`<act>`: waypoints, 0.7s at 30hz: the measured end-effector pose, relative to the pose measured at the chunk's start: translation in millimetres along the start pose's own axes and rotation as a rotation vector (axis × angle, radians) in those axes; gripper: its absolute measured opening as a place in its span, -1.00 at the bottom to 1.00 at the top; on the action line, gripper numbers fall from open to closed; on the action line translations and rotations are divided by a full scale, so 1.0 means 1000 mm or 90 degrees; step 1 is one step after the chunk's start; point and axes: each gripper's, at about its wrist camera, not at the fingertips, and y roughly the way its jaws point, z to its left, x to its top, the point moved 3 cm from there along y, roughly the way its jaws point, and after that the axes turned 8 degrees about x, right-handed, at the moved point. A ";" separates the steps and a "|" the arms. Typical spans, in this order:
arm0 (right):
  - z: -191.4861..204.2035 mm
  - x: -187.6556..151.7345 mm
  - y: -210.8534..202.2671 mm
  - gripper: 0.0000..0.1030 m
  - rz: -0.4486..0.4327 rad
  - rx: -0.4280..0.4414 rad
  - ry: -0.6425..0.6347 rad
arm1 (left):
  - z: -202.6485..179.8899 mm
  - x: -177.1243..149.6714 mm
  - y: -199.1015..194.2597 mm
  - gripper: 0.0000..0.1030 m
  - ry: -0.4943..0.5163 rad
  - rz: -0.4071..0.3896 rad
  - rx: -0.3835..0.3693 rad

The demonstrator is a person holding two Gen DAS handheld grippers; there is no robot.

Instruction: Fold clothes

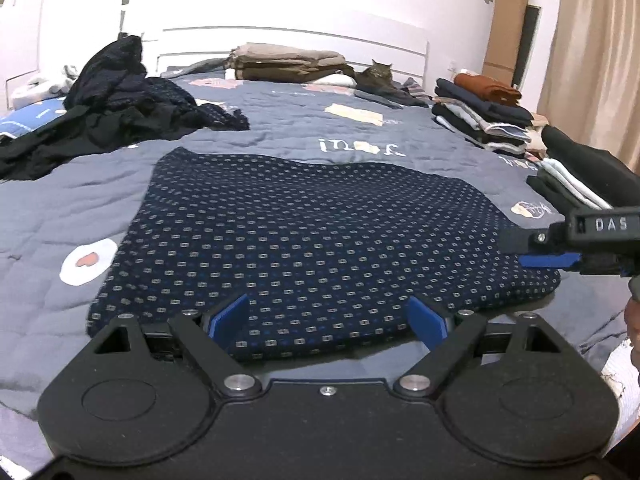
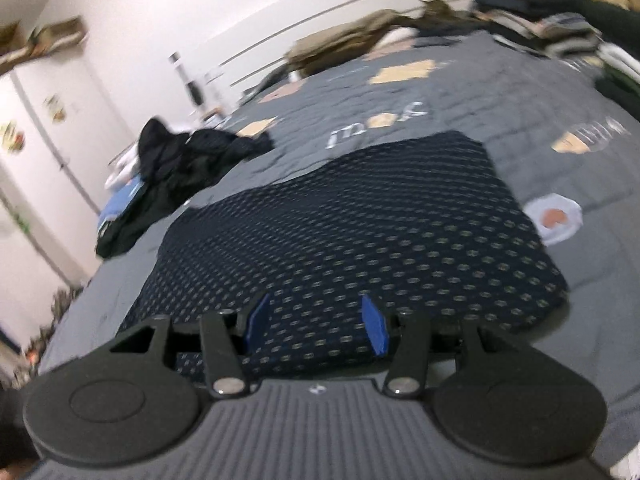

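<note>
Covering the bed (image 1: 48, 208), a grey quilt, dotted garment (image 1: 312, 240) atop.

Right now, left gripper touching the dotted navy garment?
Cannot tell. In the left wrist view the left gripper has its jaws spread open over the dotted navy garment with nothing pinched, but contact underneath is hidden.
</note>
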 end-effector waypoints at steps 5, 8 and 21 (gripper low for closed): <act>0.025 -0.005 0.007 -0.01 0.016 0.003 -0.056 | 0.020 0.002 -0.003 0.67 -0.036 0.001 0.003; 0.038 -0.011 0.013 0.00 0.025 -0.002 -0.093 | 0.031 0.003 -0.003 0.67 -0.068 0.004 0.003; 0.075 -0.026 0.033 0.05 0.056 0.023 -0.141 | 0.083 -0.002 -0.004 0.67 -0.205 0.018 0.046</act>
